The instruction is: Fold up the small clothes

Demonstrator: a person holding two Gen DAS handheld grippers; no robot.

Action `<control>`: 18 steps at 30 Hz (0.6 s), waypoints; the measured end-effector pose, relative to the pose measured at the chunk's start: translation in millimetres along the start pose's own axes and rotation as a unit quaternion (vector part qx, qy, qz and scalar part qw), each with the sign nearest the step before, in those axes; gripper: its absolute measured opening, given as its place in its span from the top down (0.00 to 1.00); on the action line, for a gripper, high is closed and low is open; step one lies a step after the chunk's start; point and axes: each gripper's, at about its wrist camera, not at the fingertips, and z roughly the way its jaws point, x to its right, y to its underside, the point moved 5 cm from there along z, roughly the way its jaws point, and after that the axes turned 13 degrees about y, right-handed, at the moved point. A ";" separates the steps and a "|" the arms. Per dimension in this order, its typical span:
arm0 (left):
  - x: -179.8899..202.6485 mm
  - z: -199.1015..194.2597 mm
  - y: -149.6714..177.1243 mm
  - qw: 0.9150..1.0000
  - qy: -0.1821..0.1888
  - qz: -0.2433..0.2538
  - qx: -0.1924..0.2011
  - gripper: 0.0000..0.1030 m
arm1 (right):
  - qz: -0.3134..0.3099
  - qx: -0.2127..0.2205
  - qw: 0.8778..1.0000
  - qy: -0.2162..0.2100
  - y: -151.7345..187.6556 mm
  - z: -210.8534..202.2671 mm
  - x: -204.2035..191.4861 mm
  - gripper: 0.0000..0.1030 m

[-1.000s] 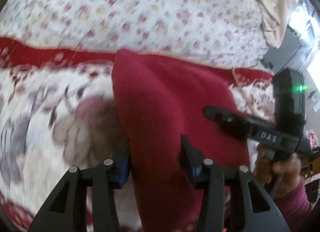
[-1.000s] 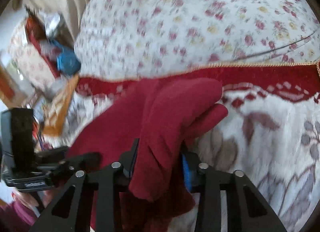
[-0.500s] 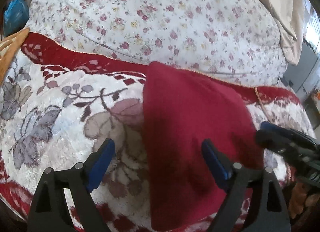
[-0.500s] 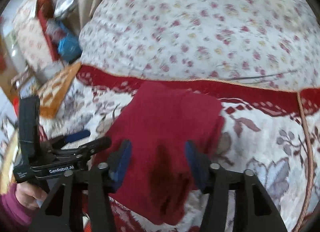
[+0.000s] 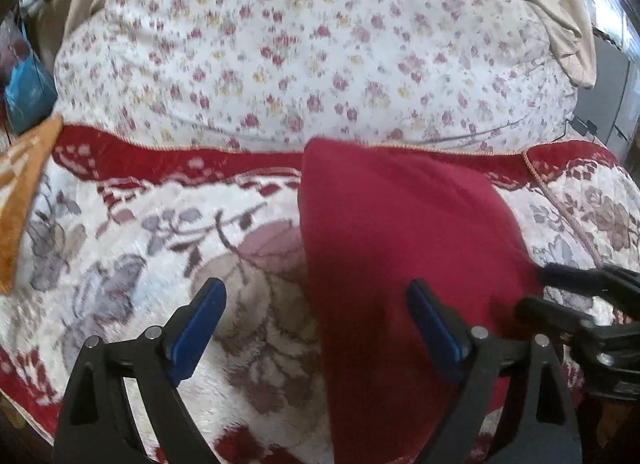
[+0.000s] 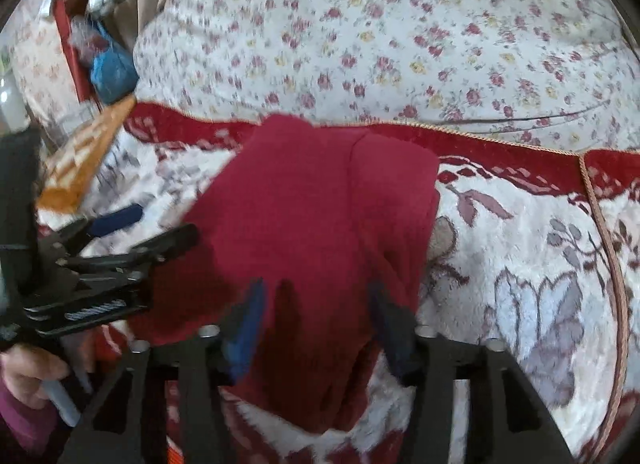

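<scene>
One dark red knit garment (image 5: 400,248) lies folded on a plush blanket (image 5: 132,240) with a grey-and-mauve flower pattern and a red border, its far edge reaching that border. Behind rises a white cover (image 5: 312,43) sprinkled with small red flowers. The left gripper (image 5: 316,320) is spread wide, its blue pads clear of the cloth, one over the blanket, one over the garment. The right gripper (image 6: 316,320) is also parted above the garment's near end; blur there makes contact hard to judge. The garment's near hem is cut off behind the gripper frames.
</scene>
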 end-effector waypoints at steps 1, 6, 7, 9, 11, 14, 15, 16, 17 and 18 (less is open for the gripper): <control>1.0 -3.5 -1.1 1.000 -0.004 0.005 0.006 0.12 | 0.011 0.006 1.000 0.010 0.7 -6.3 2.2 0.25; 0.1 -20.6 -4.5 0.999 -0.004 0.002 0.032 0.12 | 0.019 0.004 0.998 0.057 -2.4 -12.4 3.8 0.16; -0.3 -23.8 -4.6 0.999 -0.003 0.001 0.036 0.12 | 0.024 0.002 0.998 0.060 -2.4 -12.7 4.3 0.15; 0.1 -28.6 -4.6 0.999 -0.003 0.005 0.043 0.12 | 0.034 0.004 0.998 0.061 -2.4 -13.6 4.6 0.12; 0.4 -31.2 -4.0 0.999 -0.006 0.010 0.043 0.12 | 0.037 0.005 0.997 0.068 -1.3 -13.3 4.0 0.11; -0.9 -33.0 -2.9 0.999 -0.009 0.013 0.040 0.12 | 0.032 0.000 0.997 0.073 -2.7 -8.0 1.1 0.11; -2.3 -32.3 -2.7 0.999 -0.010 0.010 0.037 0.12 | 0.032 -0.002 0.997 0.074 -2.7 -6.7 0.3 0.11; -4.0 -32.0 -2.7 0.999 -0.010 0.007 0.035 0.12 | 0.034 -0.005 0.997 0.073 -2.5 -5.4 -0.4 0.11; -5.7 -32.1 -2.7 0.999 -0.009 0.003 0.034 0.12 | 0.036 -0.007 0.997 0.072 -2.6 -3.7 -1.1 0.11; -7.6 -32.3 -2.6 0.999 -0.009 -0.002 0.034 0.12 | 0.039 -0.010 0.997 0.072 -2.6 -2.6 -1.8 0.11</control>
